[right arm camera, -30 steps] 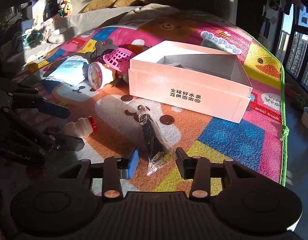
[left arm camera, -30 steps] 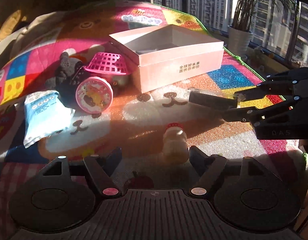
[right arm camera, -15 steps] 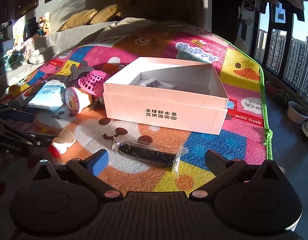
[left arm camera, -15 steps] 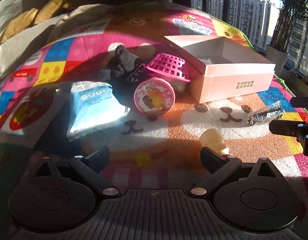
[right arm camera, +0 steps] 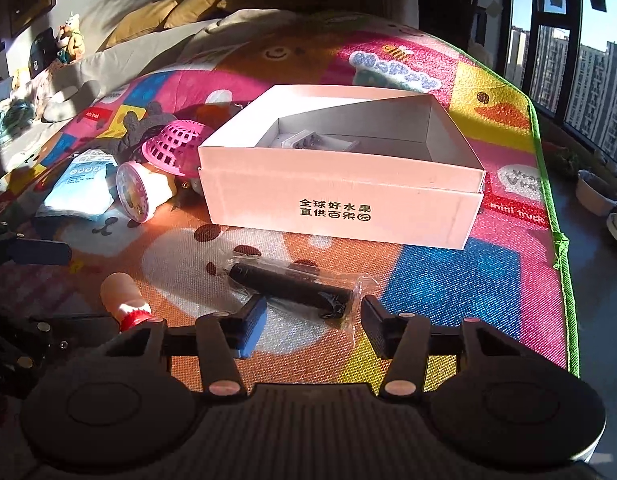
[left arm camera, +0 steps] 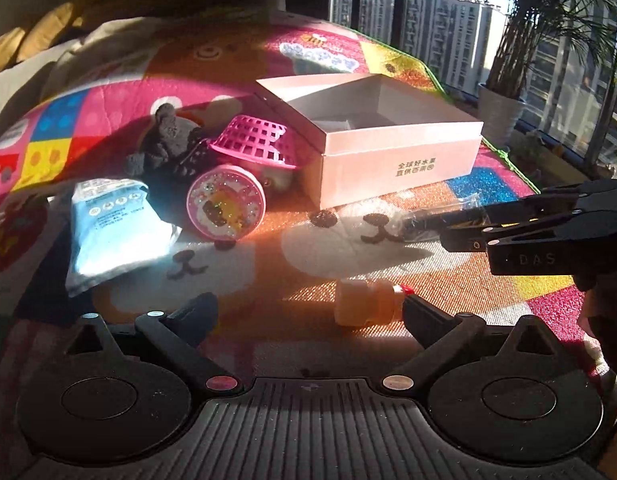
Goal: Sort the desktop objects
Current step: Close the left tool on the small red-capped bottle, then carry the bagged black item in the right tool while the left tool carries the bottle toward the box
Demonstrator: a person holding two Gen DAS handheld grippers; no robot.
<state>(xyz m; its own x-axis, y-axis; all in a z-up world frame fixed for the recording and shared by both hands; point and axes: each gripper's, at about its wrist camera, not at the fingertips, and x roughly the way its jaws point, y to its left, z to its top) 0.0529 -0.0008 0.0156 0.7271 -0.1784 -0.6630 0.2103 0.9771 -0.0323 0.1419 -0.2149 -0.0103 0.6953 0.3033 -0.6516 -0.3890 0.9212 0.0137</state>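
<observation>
A pink open box (left arm camera: 388,148) (right arm camera: 340,184) stands on a colourful play mat. A small pale bottle with a red cap (left arm camera: 368,304) (right arm camera: 122,296) lies on its side just inside the right finger of my left gripper (left arm camera: 304,316), which is open and empty. A black cylinder in a clear bag (right arm camera: 292,290) (left arm camera: 440,222) lies between the fingers of my right gripper (right arm camera: 312,320), which is open around its near end. The right gripper also shows in the left wrist view (left arm camera: 460,232).
Left of the box lie a pink mesh basket (left arm camera: 254,140) (right arm camera: 176,142), a round pink tin (left arm camera: 226,202) (right arm camera: 134,196), a dark plush toy (left arm camera: 164,144) and a light blue packet (left arm camera: 112,228) (right arm camera: 80,186). A small white item (right arm camera: 308,142) lies inside the box. The mat's green edge (right arm camera: 560,240) runs along the right.
Both grippers have swung and dropped toward the mat. The bottle has rolled and now lies by the left gripper's right finger. The right gripper's fingers have narrowed around the bagged cylinder.
</observation>
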